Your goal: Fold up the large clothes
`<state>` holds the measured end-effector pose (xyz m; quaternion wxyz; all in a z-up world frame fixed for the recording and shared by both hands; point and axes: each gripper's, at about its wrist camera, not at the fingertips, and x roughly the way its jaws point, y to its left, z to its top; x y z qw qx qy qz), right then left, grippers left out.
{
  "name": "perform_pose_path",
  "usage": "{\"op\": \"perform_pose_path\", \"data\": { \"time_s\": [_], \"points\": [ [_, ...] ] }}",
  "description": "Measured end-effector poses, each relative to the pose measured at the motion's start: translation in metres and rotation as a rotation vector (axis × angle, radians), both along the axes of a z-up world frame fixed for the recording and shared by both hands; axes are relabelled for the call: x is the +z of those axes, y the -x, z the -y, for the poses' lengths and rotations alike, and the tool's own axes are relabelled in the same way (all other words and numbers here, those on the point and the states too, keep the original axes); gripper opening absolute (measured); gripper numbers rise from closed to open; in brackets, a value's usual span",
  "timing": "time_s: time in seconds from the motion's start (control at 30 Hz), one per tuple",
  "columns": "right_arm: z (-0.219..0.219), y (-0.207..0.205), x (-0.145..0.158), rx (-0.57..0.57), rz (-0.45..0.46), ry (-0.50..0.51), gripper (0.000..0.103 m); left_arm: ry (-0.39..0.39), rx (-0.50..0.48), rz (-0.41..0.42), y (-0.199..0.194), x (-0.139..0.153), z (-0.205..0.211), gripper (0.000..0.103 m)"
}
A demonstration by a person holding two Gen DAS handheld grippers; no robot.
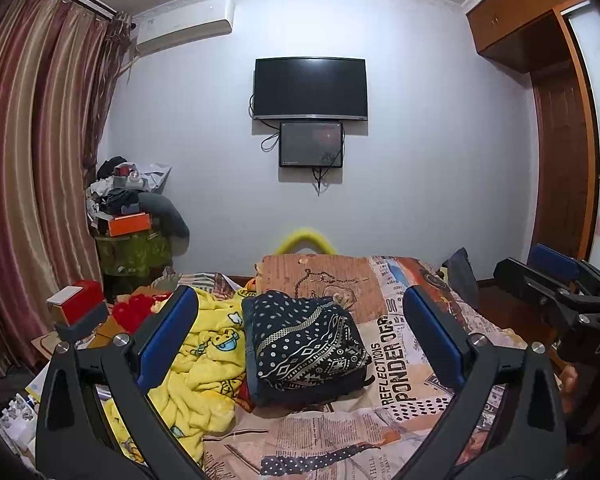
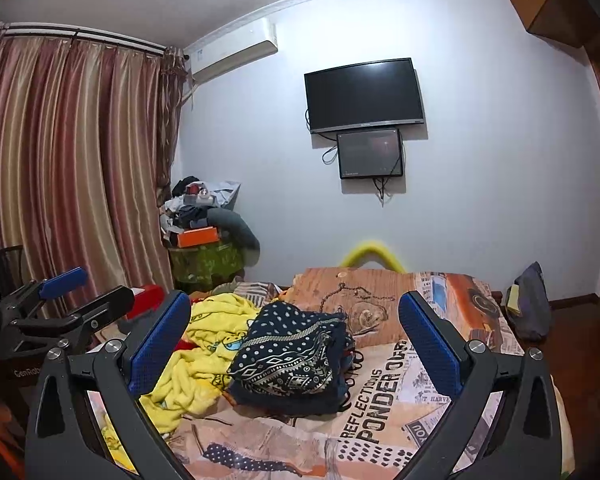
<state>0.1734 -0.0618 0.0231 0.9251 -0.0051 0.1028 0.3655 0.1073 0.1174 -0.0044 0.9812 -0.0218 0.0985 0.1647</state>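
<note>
A dark navy garment [image 1: 306,344] with white dots and a geometric band lies folded in a compact block on the bed [image 1: 400,372]; it also shows in the right wrist view [image 2: 290,354]. My left gripper [image 1: 300,320] is open and empty, held above the bed just short of the garment. My right gripper [image 2: 294,322] is open and empty, also held back from it. The right gripper shows at the right edge of the left wrist view [image 1: 556,276], and the left gripper shows at the left edge of the right wrist view [image 2: 86,290].
A crumpled yellow blanket [image 1: 204,360] lies left of the garment. A red box [image 1: 78,304] sits at the bed's left side. A cluttered side table [image 1: 134,216] stands by the curtain. A wardrobe [image 1: 556,128] stands at the right. A dark cushion [image 2: 532,304] rests at the bed's far right corner.
</note>
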Motion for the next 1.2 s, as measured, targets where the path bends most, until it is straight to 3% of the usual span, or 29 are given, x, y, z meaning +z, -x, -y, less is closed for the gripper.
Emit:
{"op": "perform_pose_path", "data": {
  "time_s": [1.2],
  "points": [
    [0.002,-0.013,-0.004,-0.004,-0.048,-0.006,0.103,0.051,-0.066,-0.036,-0.013,-0.008,-0.007,0.103]
  ]
}}
